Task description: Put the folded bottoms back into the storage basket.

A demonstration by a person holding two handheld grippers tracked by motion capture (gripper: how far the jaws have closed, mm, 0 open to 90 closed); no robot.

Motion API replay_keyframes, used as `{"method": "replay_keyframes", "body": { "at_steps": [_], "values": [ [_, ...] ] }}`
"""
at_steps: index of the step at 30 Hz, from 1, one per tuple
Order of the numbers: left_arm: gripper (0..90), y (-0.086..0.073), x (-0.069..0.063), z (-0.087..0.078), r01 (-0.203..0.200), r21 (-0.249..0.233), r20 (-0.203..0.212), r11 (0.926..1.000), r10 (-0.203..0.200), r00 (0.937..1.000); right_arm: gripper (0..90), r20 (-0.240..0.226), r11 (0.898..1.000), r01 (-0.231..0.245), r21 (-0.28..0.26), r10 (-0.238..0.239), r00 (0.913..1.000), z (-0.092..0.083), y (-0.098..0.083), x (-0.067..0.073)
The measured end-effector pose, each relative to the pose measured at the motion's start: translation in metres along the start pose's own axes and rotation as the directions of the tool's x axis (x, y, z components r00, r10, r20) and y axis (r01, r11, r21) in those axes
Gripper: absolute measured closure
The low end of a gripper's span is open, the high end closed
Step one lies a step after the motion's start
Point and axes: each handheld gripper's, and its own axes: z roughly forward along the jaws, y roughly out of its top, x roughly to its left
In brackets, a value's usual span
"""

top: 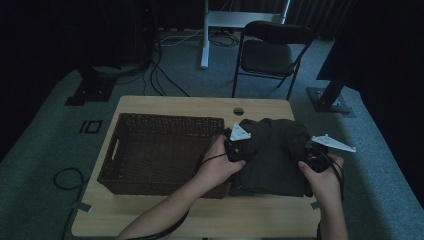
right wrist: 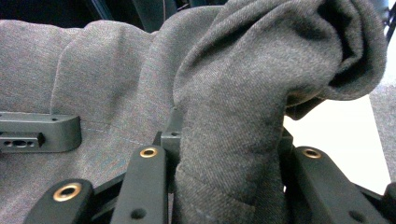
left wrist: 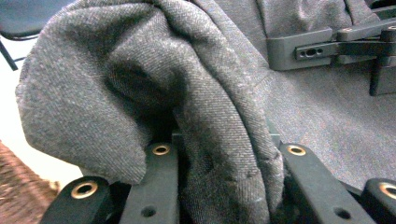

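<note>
Both grips made: my left gripper (top: 234, 148) and right gripper (top: 314, 156) each have fingers clamped on a bunched fold of the grey garment (top: 272, 155), folded on the table (top: 150, 215) just beside the wicker basket (top: 112, 155); transfer into it remains.

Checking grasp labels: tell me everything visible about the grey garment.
The grey garment is dark grey woven cloth, folded into a thick bundle on the right half of the wooden table, beside the wicker basket. The left tool and right tool each clamp a bunched fold at its near side edges. A seam shows; its far edge bulges up.
</note>
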Motion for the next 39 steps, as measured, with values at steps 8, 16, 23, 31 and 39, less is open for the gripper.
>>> {"method": "replay_keyframes", "body": {
  "at_steps": [8, 16, 23, 31, 39],
  "values": [
    [71.2, 0.006, 0.017, -0.024, -0.007, 0.005, -0.009, 1.0000, 0.007, 0.9999, 62.1, -0.034, 1.000, 0.016, -0.009, -0.017, 0.9993, 0.010, 0.015, 0.021],
    [71.2, 0.010, 0.031, -0.046, -0.005, -0.012, -0.032, 0.9999, 0.004, 0.9995, 62.0, -0.047, 0.999, 0.044, -0.023, -0.045, 0.9979, 0.018, 0.030, 0.043],
    [71.1, 0.011, 0.046, -0.065, -0.003, -0.022, -0.056, 0.9997, 0.002, 0.9984, 62.0, -0.077, 0.998, 0.045, -0.039, -0.048, 0.9959, 0.028, 0.040, 0.061],
    [71.1, 0.006, 0.066, -0.089, 0.012, -0.033, -0.068, 0.9994, -0.015, 0.9976, 62.0, -0.117, 0.997, 0.057, -0.047, -0.063, 0.9912, 0.042, 0.050, 0.085],
    [71.1, 0.003, 0.080, -0.111, 0.012, -0.042, -0.100, 0.9991, -0.016, 0.9948, 62.0, -0.146, 0.996, 0.067, -0.055, -0.074, 0.9864, 0.055, 0.058, 0.107]
  ]
}}
